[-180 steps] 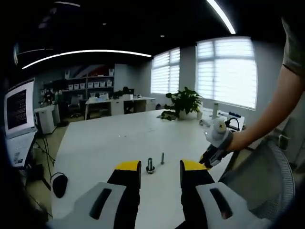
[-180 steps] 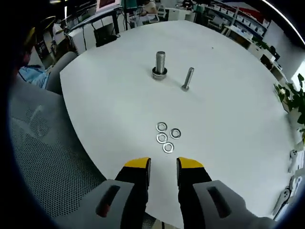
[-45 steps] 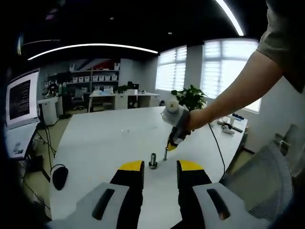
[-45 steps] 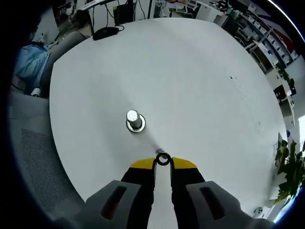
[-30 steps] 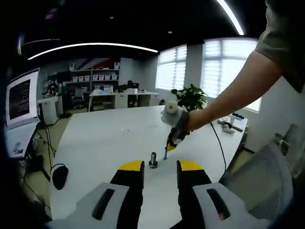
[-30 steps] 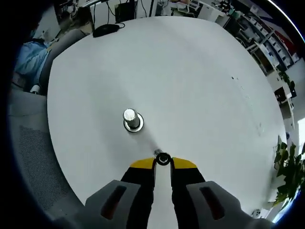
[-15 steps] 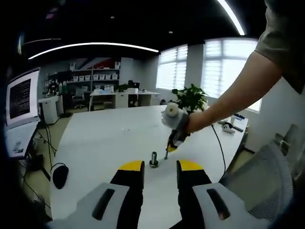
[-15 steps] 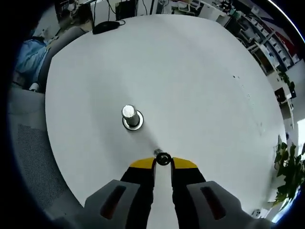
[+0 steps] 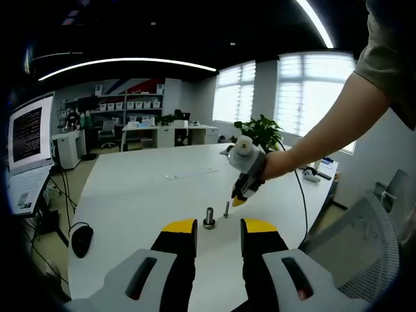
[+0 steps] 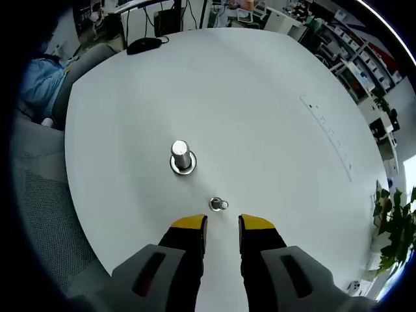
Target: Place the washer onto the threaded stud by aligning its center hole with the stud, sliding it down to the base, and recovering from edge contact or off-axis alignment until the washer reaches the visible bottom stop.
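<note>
Around the slim metal stud (image 10: 221,205) lies a flat round washer (image 10: 216,205)

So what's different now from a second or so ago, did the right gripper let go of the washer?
Yes. The right gripper has opened and backed off; the washer it held now sits around the thin stud. The larger stud and left gripper stayed put.

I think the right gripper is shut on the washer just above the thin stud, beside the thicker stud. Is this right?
Not quite. In the right gripper view the right gripper is open and holds nothing; the washer sits around the thin stud, beside the thicker stud.
</note>
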Tool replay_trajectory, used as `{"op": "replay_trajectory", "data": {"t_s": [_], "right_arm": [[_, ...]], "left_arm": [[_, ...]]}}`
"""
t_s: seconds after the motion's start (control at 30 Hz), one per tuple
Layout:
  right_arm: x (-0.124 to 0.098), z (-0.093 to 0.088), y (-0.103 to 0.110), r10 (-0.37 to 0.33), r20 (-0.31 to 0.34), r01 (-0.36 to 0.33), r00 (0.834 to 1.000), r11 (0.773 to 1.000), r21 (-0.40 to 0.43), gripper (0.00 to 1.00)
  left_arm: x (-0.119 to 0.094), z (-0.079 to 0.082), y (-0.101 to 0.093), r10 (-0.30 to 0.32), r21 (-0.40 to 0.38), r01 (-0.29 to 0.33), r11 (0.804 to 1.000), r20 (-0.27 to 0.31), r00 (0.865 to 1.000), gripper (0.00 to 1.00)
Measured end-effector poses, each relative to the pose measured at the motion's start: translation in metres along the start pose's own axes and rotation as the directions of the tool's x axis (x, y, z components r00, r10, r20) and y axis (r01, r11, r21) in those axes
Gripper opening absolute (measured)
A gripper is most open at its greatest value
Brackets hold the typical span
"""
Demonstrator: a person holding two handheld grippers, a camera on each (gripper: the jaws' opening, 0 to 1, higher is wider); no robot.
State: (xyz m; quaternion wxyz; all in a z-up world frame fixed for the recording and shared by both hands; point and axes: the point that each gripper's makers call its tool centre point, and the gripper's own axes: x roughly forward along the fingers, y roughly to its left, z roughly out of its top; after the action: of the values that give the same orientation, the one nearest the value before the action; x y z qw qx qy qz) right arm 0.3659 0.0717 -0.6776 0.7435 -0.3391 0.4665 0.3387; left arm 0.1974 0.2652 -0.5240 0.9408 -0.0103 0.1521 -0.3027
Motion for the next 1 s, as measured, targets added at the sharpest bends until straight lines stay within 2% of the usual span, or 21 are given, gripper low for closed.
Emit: {"op": "replay_trajectory", "data": {"t_s": [0.33, 0.57, 0.8, 1.0], "right_arm": [[-0.004, -0.041, 0.010, 0.013, -0.039, -0.011, 0.999, 0.999, 0.047, 0.21], [0.000, -0.065, 0.031, 0.048, -0.067, -0.043, 0.997, 0.996, 0.079, 0.21], [0.006, -0.078, 0.046, 0.079, -0.077, -0.070, 0.994, 0.991, 0.110, 0.21], [0.008, -0.083, 0.052, 0.092, -0.084, -0.081, 0.992, 0.989, 0.121, 0.21]], "left_arm": [[0.000, 0.000, -0.001, -0.005, 0.000, 0.005, 1.000, 0.004, 1.000, 0.24], [0.000, -0.001, -0.003, -0.008, 0.007, 0.008, 1.000, -0.001, 1.000, 0.24], [0.000, -0.002, -0.004, -0.010, 0.020, 0.010, 1.000, -0.010, 1.000, 0.24], [0.001, -0.004, -0.004, -0.009, 0.029, 0.009, 1.000, -0.023, 1.000, 0.24]]}}
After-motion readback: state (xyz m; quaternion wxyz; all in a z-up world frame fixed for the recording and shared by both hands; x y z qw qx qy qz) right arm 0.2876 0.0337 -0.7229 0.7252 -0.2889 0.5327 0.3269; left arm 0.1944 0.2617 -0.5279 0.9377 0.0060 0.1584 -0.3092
